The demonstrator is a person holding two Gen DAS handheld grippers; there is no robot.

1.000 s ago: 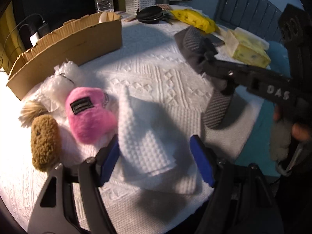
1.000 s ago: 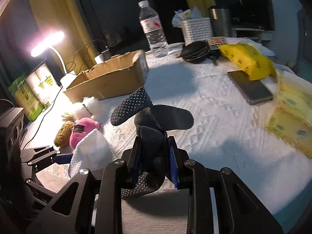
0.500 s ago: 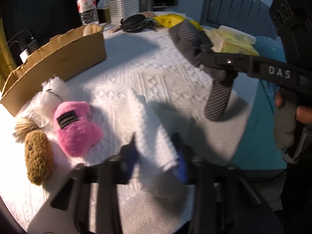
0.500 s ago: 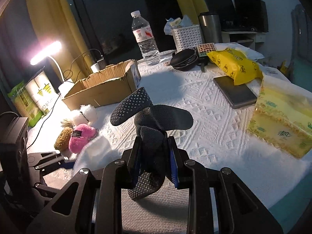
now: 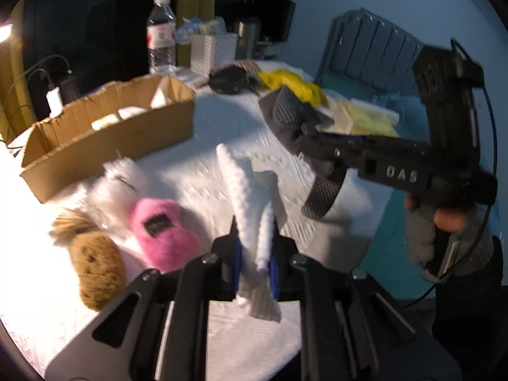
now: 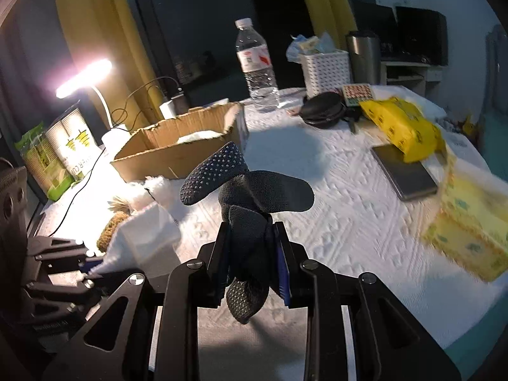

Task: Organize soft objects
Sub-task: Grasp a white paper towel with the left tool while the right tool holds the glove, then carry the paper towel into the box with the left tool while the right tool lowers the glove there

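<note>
Left gripper [image 5: 254,250] clamped on the cloth [image 5: 246,197], pinched mid-fold, ends flopping free above and below the pads. Right gripper [image 6: 252,254] closed on the sock [image 6: 247,190], bunched, toe sticking forward. Both likely light, limp, non-fragile; grip bunched middles. Box [image 5: 104,139] ahead-left.

Two fisheye wrist views, each close behind its own gripper and angled down over the white-clothed table [image 5: 203,171]: the left faces right and catches the right gripper [image 5: 304,127], and both share the cardboard box [image 6: 177,146] and water bottle [image 5: 161,35].
</note>
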